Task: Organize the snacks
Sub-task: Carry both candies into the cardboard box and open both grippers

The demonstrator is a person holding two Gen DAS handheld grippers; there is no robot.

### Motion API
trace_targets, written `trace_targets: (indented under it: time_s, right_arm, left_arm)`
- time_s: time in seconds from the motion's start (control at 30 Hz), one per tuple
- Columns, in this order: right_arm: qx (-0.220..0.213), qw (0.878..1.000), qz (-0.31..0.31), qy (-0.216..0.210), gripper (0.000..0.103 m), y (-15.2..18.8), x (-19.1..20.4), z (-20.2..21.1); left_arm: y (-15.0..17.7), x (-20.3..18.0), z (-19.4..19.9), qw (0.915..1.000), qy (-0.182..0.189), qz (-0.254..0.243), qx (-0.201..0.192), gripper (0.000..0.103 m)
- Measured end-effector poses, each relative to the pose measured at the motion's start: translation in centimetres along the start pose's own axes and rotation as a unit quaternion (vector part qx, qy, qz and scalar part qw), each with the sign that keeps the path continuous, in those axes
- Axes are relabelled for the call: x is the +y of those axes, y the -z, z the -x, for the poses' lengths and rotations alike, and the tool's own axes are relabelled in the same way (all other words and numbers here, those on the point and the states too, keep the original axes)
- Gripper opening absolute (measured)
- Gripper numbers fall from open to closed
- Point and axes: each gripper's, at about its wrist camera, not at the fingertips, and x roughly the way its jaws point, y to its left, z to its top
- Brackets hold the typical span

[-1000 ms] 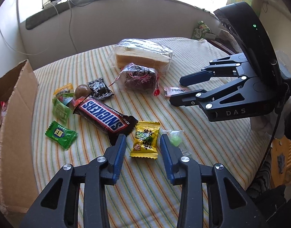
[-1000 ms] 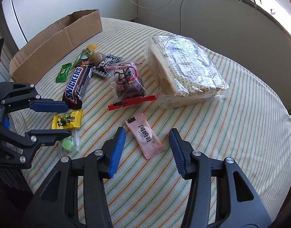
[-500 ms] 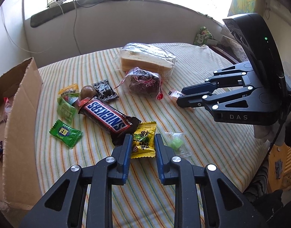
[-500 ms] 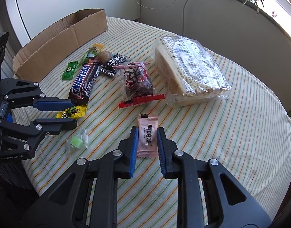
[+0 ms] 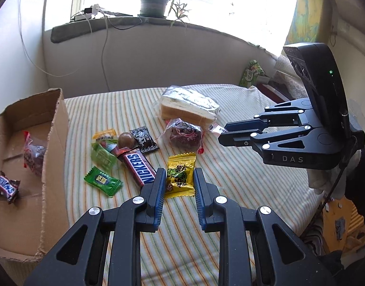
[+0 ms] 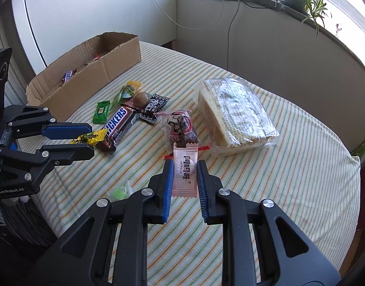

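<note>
My left gripper (image 5: 179, 174) is shut on a yellow candy packet (image 5: 181, 163) and holds it just above the striped tablecloth (image 5: 242, 190). My right gripper (image 6: 185, 165) is shut on a pink wafer packet (image 6: 184, 178), also lifted off the cloth. In the right wrist view the left gripper (image 6: 88, 139) shows at the left with the yellow packet (image 6: 93, 136) pinched in it. A cardboard box (image 5: 56, 128) at the table's left holds a Snickers mini and a dark bagged pastry.
On the cloth lie a Snickers bar (image 5: 137, 166), a green candy (image 5: 102, 181), a black packet (image 5: 144, 139), a brown ball (image 5: 125, 139), a bagged dark pastry (image 5: 184, 133), wrapped bread (image 5: 189, 107) and a small clear-wrapped green sweet (image 6: 119, 193). A wall and a windowsill stand behind.
Both grippers went from open to shut, the left on the yellow packet and the right on the pink packet. Both then rose, lifting the packets off the cloth.
</note>
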Motion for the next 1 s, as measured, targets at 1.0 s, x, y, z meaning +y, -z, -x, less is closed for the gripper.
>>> trace_targets:
  time_s: [1.0]
  right_arm:
    - [-0.045,0.991,0.096,-0.08,0.02,-10.0,12.6,-2.0]
  left_arm:
    - [0.8,11.8,6.8,0.9797,-0.14,0.111,-0.09,0.022]
